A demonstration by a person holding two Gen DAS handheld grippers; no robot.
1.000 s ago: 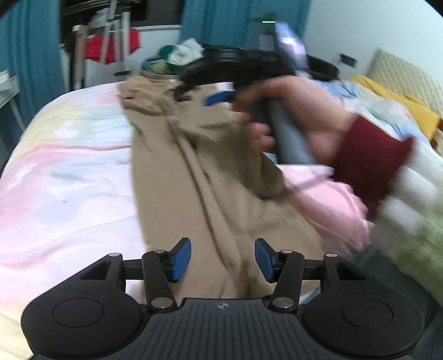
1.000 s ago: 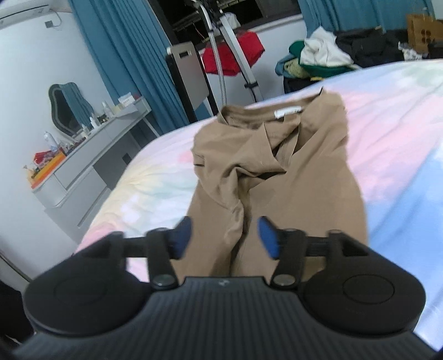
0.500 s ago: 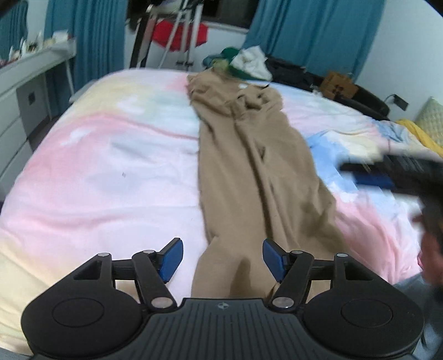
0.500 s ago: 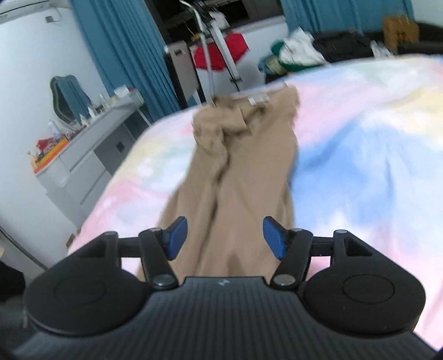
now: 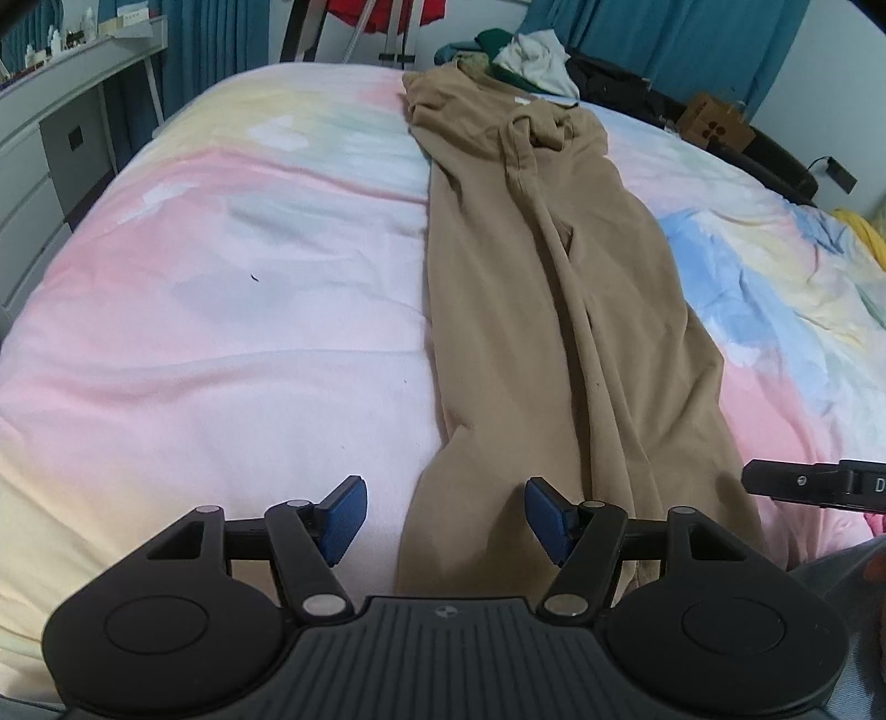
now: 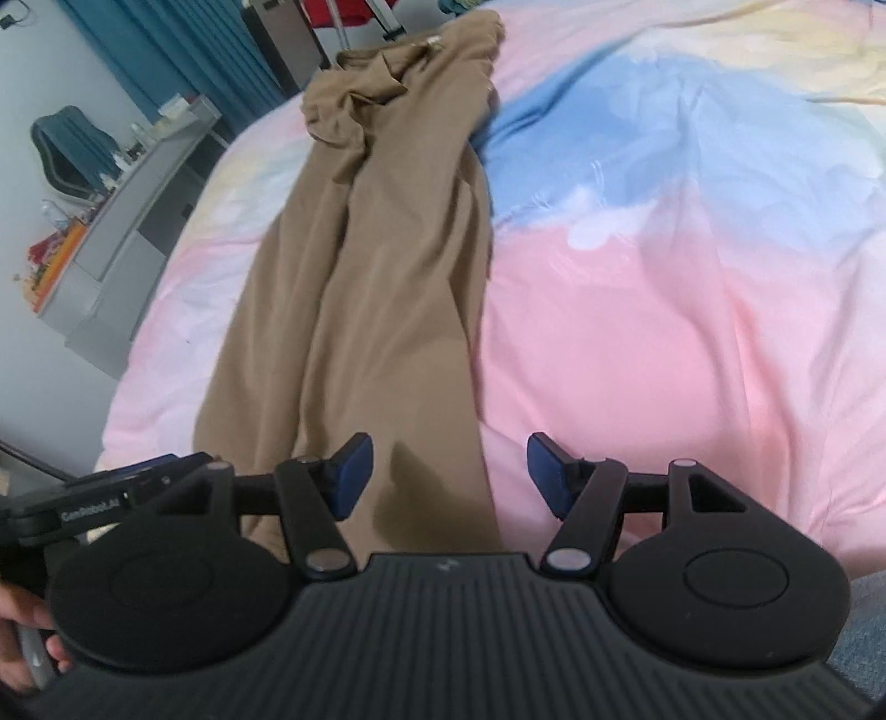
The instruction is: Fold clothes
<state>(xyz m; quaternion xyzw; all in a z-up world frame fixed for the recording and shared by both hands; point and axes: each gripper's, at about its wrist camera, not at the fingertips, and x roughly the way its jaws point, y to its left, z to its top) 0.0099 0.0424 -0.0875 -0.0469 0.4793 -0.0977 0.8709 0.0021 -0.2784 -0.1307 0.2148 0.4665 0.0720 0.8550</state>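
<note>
Tan trousers [image 5: 554, 288] lie stretched lengthwise on the pastel bedspread [image 5: 221, 310], waistband at the far end, leg ends near me. They look folded leg over leg, with wrinkles at the waist. My left gripper [image 5: 446, 518] is open just above the left side of the leg ends, nothing between its blue pads. In the right wrist view the trousers [image 6: 376, 266] run up the left half, and my right gripper [image 6: 448, 476] is open over their right edge at the leg ends. The right gripper's tip [image 5: 814, 483] shows at the left view's right edge.
A grey dresser [image 6: 111, 232] with small items stands left of the bed. A pile of clothes [image 5: 526, 50] and a cardboard box [image 5: 714, 124] lie beyond the far end. A hand [image 6: 27, 648] holds the left gripper's handle.
Both grippers have pulled back from the waistband toward the near end of the bed and lowered over the leg ends. The right gripper no longer crosses the left view.
</note>
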